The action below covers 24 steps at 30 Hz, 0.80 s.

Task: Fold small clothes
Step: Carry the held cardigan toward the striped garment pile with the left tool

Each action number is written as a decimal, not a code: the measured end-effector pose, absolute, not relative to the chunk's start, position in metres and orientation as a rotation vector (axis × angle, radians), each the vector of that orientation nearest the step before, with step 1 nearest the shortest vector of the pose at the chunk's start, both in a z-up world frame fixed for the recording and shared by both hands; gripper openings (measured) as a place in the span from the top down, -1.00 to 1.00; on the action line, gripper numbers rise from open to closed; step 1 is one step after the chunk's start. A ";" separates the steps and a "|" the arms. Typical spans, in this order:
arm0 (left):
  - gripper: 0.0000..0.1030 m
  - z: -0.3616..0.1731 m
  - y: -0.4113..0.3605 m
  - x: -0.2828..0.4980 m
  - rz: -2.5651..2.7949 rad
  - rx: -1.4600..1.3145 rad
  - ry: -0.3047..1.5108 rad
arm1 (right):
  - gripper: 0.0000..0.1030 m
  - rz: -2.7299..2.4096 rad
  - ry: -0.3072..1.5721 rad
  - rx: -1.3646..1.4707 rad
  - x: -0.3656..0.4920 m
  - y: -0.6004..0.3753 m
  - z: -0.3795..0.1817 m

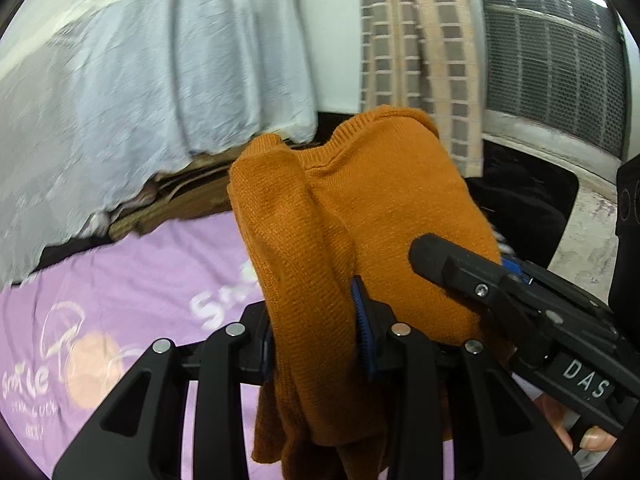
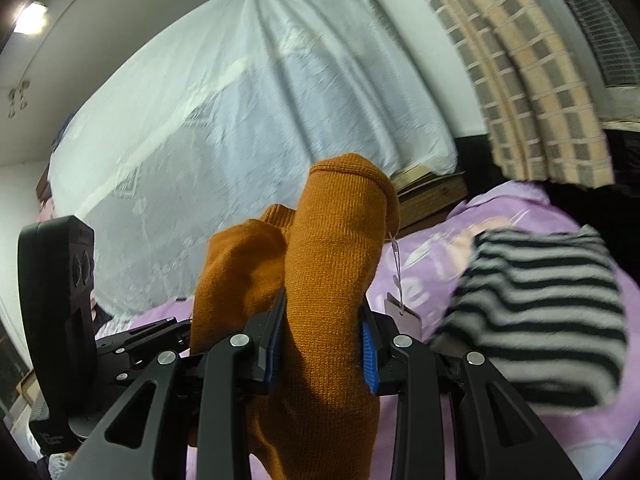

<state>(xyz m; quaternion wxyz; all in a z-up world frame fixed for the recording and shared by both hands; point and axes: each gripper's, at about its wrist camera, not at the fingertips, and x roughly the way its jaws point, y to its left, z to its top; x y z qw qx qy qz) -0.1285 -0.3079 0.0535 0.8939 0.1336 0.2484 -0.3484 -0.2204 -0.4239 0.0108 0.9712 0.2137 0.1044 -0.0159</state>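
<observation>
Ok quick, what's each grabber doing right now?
Left gripper: closed on the orange knit garment.
Right gripper: closed on the same orange knit garment.

The right tool (image 1: 520,300) reads "DAS"; the purple cloth (image 1: 120,300) reads "Smile".

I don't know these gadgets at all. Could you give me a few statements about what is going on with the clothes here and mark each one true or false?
1. Both hand-held grippers clamp the orange knit garment. True: the left hand-held gripper and the right hand-held gripper each pinch it.
2. The orange garment lies flat. False: it is bunched and lifted.
3. A striped black-and-white garment rests on the purple sheet. True.
4. The sheet is plain. False: it carries printed lettering.
5. A tag hangs by the orange garment. True.
</observation>
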 end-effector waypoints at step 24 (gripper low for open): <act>0.38 0.073 -0.466 -0.126 -0.927 0.340 0.493 | 0.37 -0.223 0.123 0.512 -0.247 -0.570 0.014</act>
